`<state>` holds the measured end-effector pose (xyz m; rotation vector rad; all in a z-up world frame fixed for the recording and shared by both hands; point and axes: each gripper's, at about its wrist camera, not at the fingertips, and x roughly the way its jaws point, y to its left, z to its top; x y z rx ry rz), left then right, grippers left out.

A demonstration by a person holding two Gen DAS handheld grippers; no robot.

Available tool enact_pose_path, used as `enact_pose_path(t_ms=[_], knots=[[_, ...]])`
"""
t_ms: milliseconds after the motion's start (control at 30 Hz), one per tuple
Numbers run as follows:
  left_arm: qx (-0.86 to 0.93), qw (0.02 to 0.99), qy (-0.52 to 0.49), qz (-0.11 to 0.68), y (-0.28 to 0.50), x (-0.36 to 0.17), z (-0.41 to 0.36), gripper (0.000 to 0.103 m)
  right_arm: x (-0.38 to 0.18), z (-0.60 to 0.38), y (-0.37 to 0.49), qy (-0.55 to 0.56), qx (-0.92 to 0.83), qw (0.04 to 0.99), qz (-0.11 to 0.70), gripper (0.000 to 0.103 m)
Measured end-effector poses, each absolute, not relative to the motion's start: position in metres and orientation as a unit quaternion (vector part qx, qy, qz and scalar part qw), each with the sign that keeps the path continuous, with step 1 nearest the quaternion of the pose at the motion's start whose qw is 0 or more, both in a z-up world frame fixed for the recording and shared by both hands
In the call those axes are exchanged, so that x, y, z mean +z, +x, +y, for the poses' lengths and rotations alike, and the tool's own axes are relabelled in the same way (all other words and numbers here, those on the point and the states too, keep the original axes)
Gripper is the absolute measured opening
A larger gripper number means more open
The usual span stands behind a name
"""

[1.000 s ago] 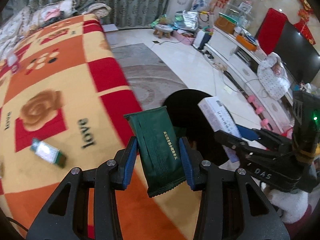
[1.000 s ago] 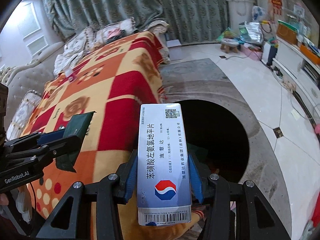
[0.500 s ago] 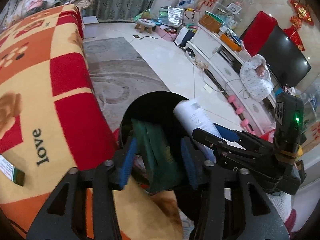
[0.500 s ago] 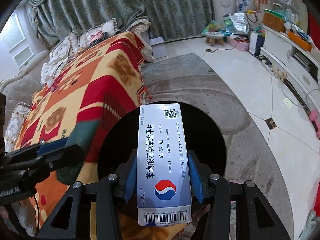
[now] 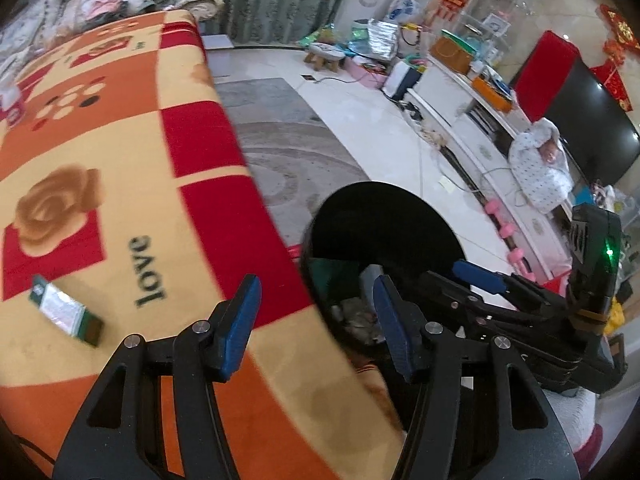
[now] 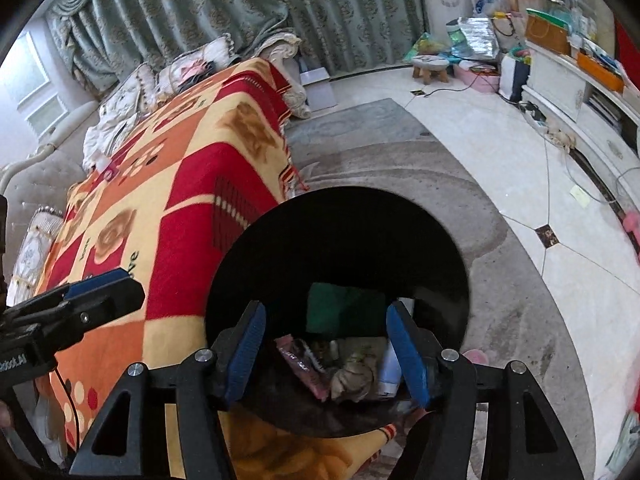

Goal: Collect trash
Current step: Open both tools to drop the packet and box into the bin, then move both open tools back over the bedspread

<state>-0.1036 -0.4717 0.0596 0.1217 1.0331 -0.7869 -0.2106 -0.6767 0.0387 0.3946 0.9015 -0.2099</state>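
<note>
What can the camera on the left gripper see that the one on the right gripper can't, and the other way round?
Only the left wrist view shows the small green-and-white packet lying on the patterned red and orange blanket, and the black television.

Only the right wrist view looks deep into the round black trash bin, showing the dark green foil wrapper, a pink wrapper and a white box on end inside.

Both show the bin, the blanket, the grey rug, and the left gripper and right gripper, jaws opening, nothing between them.
</note>
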Motion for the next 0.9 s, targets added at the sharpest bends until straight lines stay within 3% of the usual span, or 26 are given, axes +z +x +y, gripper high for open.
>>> enact_pose_path(t_ms=[500, 900], knots=[[-0.287, 0.826, 0.032, 0.484, -0.086, 0.057, -0.373, 0.057, 0.046, -0.585, -0.174, 0.134, -0.011, 0.882, 0.452, 0.061], [-0.170, 0.852, -0.007, 0.494, -0.058, 0.046, -0.219, 0.057, 0.038, -0.494, -0.121, 0.085, 0.079, 0.872, 0.475, 0.062]])
